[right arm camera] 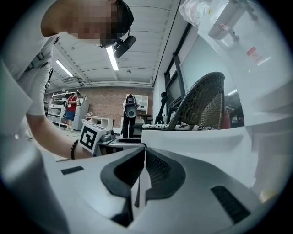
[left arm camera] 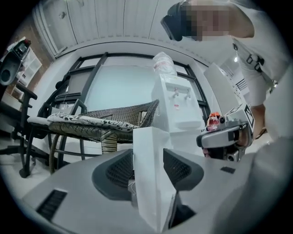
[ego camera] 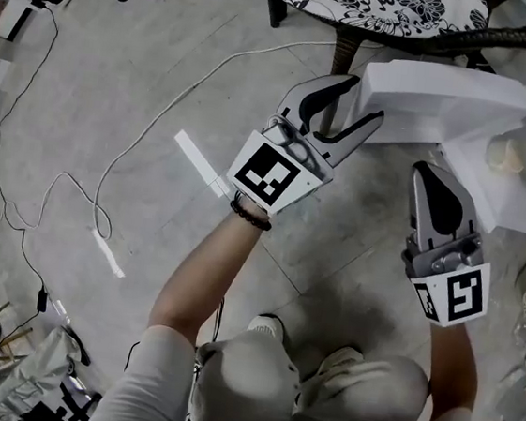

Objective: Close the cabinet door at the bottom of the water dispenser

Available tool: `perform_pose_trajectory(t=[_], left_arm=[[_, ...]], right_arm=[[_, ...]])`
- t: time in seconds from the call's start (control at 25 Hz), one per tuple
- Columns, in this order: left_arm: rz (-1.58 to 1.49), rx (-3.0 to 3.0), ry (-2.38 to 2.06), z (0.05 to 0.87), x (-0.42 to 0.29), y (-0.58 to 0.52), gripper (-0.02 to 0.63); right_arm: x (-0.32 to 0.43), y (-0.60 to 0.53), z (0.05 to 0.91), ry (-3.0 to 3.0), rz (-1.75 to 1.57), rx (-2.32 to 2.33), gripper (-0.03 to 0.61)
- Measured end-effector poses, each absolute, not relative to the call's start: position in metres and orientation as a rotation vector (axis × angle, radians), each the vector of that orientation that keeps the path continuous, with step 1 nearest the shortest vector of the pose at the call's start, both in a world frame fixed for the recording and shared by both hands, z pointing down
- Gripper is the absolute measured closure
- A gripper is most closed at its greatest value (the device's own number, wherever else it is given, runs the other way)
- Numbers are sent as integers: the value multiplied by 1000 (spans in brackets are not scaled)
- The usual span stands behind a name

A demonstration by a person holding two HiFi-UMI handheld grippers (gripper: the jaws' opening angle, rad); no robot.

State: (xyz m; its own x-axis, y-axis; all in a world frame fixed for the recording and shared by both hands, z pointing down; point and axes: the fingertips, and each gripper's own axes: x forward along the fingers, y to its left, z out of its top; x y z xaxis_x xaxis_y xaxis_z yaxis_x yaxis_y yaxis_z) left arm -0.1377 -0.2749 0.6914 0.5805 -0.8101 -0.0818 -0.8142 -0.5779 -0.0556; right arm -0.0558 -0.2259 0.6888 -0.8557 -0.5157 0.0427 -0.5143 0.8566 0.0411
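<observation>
We hold the left gripper [ego camera: 362,101] spread wide, with the upright free edge of the cabinet door [ego camera: 440,102] between its jaws — seemingly not squeezed. The door juts leftward from the water dispenser [left arm camera: 176,105], so our left hand is nearer. The right gripper [ego camera: 429,177], jaws pressed together on nothing, faces the door's panel — a wicker chair [left arm camera: 110,119] stands beyond.

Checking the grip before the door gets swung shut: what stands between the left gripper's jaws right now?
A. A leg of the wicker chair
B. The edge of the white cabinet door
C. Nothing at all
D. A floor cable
B: in the left gripper view, the white cabinet door stands edge-on between the spread jaws of the left gripper.
</observation>
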Motion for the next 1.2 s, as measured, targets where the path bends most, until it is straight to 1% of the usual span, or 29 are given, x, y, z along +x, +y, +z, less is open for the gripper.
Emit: perform_pose_trajectory(t=[0.32, 0.68, 0.96, 1.2], left_arm=[[99, -2717, 1353, 686, -131, -286, 419], [106, -2698, 1401, 686, -118, -263, 430], [83, -2727, 1408, 685, -99, -238, 439], [19, -2715, 1464, 689, -76, -215, 440]], right_arm=[[-48, -228, 700, -2958, -33, 857, 560], [-30, -217, 714, -2927, -75, 954, 560], [-12, -194, 742, -2867, -120, 968, 560], [16, -179, 764, -2816, -76, 1053, 560]])
